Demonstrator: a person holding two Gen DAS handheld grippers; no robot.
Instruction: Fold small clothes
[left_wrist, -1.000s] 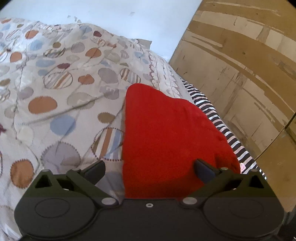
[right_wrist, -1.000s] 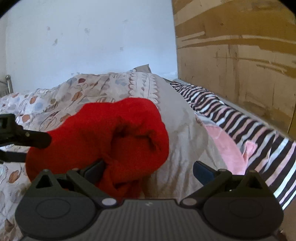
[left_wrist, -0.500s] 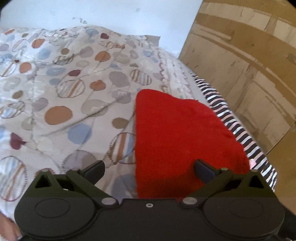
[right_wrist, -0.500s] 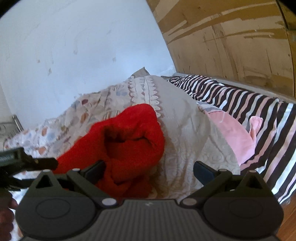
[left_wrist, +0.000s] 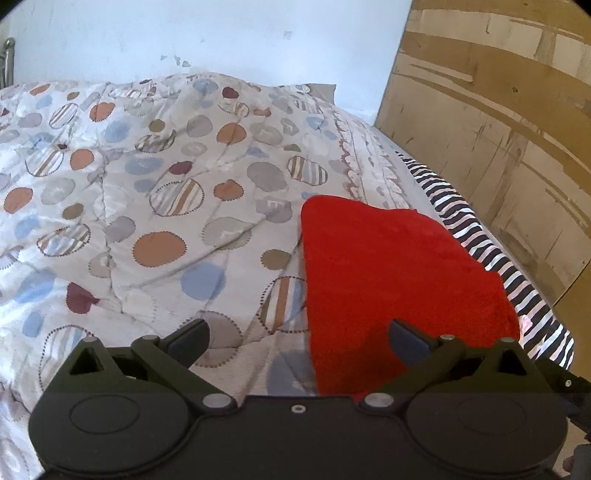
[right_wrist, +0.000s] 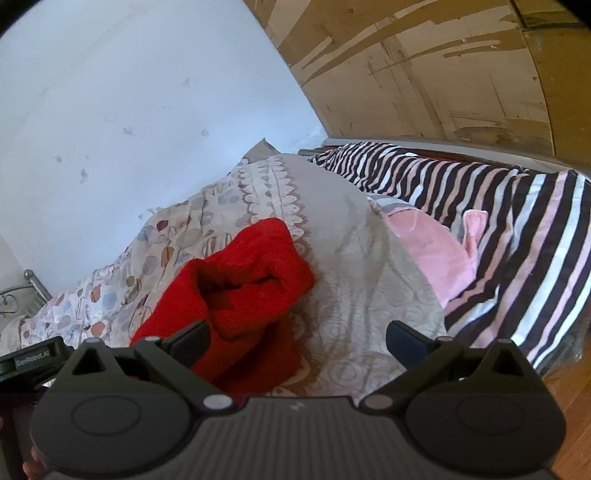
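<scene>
Left hand-held gripper (left_wrist: 297, 338): jaws spread wide, holding nothing, above bed. Right hand-held gripper (right_wrist: 297, 338): likewise spread, empty. Red garment (left_wrist: 388, 280), folded, lies on dotted quilt (left_wrist: 147, 206) near striped sheet (right_wrist: 517, 236). Pink cloth (right_wrist: 432, 251) beside stripes.

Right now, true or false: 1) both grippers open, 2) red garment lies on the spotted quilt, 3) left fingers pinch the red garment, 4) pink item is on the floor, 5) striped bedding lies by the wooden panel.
1) True: left gripper and right gripper are both open.
2) True: red garment lies on the spotted quilt.
3) False: the fingers are spread, gripping nothing.
4) False: the pink item lies on the bed.
5) True: striped bedding runs along the wooden panel.
</scene>
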